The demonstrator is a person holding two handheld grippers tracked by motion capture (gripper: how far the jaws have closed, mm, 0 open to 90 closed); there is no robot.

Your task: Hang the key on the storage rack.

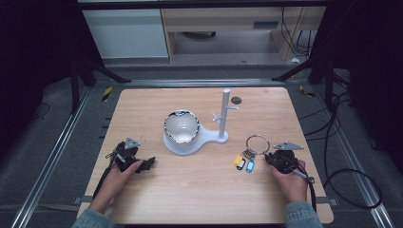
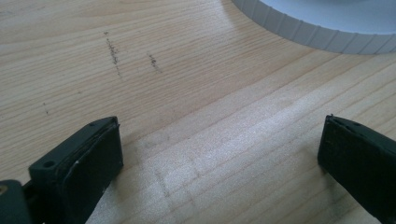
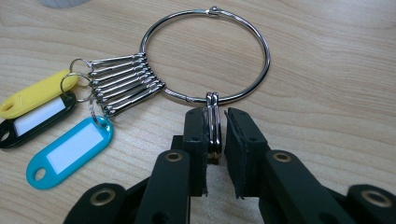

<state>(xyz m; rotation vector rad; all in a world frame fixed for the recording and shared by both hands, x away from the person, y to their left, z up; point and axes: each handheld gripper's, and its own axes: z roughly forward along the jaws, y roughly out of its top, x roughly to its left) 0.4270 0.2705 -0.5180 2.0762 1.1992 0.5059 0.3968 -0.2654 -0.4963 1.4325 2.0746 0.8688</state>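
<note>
A large metal key ring [image 1: 257,142] lies flat on the wooden table [image 1: 199,185] at the right, carrying several metal clips and yellow [image 1: 238,161] and blue [image 1: 250,166] tags. In the right gripper view the ring [image 3: 212,9] lies ahead, with yellow [image 3: 37,93], black [image 3: 32,119] and blue [image 3: 70,149] tags at the left. My right gripper [image 3: 215,126] is shut on a pair of clips [image 3: 213,105] hanging from the ring's near side; in the high view it [image 1: 269,157] sits just right of the tags. My left gripper [image 1: 148,164] [image 2: 219,149] rests open over bare wood.
A white stand [image 1: 209,137] with a pegged upright post [image 1: 224,111] occupies the table's middle, and a shiny metal bowl [image 1: 181,127] sits on its round base. The base's ribbed edge [image 2: 317,32] lies ahead of the left gripper. A dark round grommet [image 1: 236,100] marks the far side.
</note>
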